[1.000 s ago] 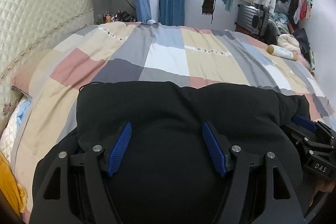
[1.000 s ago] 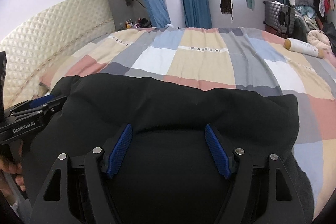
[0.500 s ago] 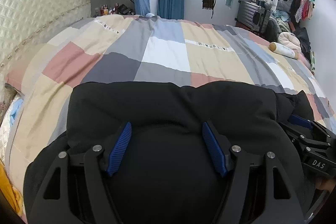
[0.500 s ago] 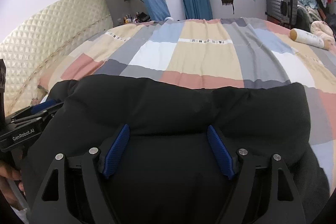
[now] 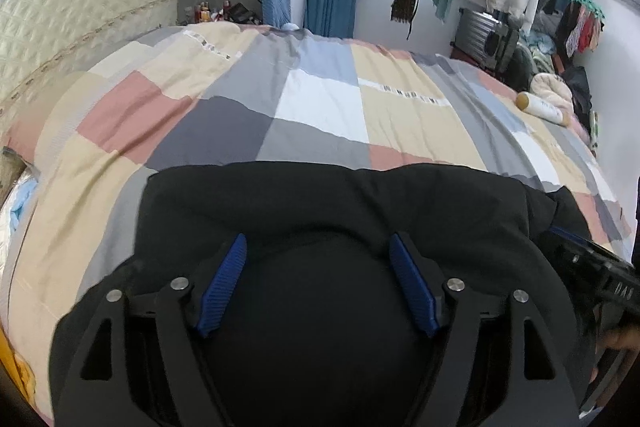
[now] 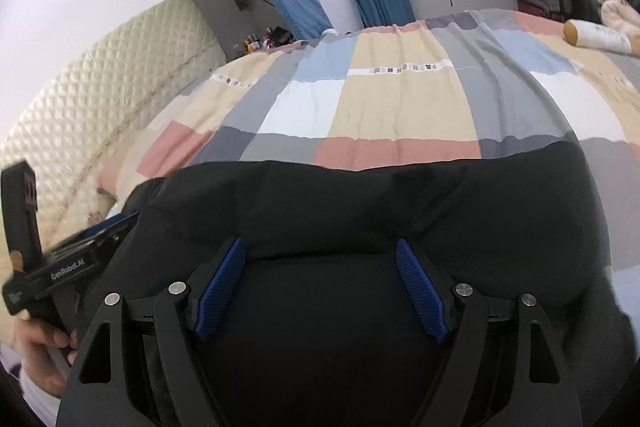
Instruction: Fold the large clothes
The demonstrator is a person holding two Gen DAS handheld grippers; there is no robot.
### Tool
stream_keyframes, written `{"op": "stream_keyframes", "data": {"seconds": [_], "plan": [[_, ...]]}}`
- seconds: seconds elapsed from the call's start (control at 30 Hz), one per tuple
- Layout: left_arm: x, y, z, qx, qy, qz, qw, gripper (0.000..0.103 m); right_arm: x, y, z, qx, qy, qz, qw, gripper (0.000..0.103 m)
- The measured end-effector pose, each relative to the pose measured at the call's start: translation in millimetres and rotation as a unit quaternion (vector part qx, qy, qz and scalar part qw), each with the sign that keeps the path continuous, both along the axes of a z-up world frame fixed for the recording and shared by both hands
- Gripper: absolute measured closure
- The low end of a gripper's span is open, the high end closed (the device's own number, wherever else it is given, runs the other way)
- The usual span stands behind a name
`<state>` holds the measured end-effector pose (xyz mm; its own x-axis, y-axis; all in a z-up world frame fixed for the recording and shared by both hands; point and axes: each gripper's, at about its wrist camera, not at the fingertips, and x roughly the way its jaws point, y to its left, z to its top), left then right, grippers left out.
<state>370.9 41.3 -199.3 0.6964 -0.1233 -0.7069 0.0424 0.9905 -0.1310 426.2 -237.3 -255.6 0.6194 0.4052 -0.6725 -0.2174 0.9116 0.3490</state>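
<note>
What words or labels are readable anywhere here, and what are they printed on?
"GenRobot.AI": side of the left gripper, seen from the right wrist.
Right gripper: white letters, too blurred to read.
Bottle on the bedspread: print too small.

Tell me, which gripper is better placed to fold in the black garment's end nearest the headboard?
Left. The left gripper sits at that end of the black garment, by the headboard; the right gripper is farther along. Both jaws have just been opening, with fabric between them.
</note>
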Motion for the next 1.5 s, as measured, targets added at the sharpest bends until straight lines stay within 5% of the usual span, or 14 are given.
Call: {"op": "stream_keyframes", "data": {"seconds": [0.2, 0.3, 0.4, 0.7, 1.1, 1.23, 1.33, 1.4, 1.5], "plan": [[-14, 22, 10, 0.017, -0.009, 0.021, 0.9996, 0.015, -7, -37, 17, -0.011, -0.007, -0.034, 0.999, 0.019], [-20, 48, 14, 0.017, -0.011, 0.049, 0.9986, 0.0, -9, -61, 17, -0.01, 0.009, -0.054, 0.998, 0.008], [-23, 75, 14, 0.015, -0.009, 0.081, 0.9966, 0.0, -11, -87, 17, -0.022, 0.017, -0.083, 0.996, 0.0], [-15, 120, -3, -0.004, 0.034, 0.122, 0.9919, 0.0, 5, -134, -20, 0.041, 0.109, -0.106, 0.988, 0.0], [-5, 110, -26, -0.021, 0.074, 0.081, 0.9938, 0.009, 21, -124, -50, 0.106, 0.153, -0.031, 0.982, 0.0], [0, 107, -33, -0.06, 0.089, 0.058, 0.9926, 0.025, 21, -113, -48, 0.098, 0.141, -0.002, 0.985, 0.0], [1, 105, -38, -0.082, 0.097, 0.044, 0.9909, 0.04, 20, -100, -40, 0.075, 0.122, 0.019, 0.99, 0.017], [1, 103, -37, -0.092, 0.096, 0.04, 0.9904, 0.059, 16, -90, -31, 0.065, 0.102, 0.031, 0.992, 0.054], [-5, 100, -22, -0.087, 0.063, 0.041, 0.9934, 0.09, 7, -73, -11, 0.023, 0.065, 0.035, 0.997, 0.085]]}}
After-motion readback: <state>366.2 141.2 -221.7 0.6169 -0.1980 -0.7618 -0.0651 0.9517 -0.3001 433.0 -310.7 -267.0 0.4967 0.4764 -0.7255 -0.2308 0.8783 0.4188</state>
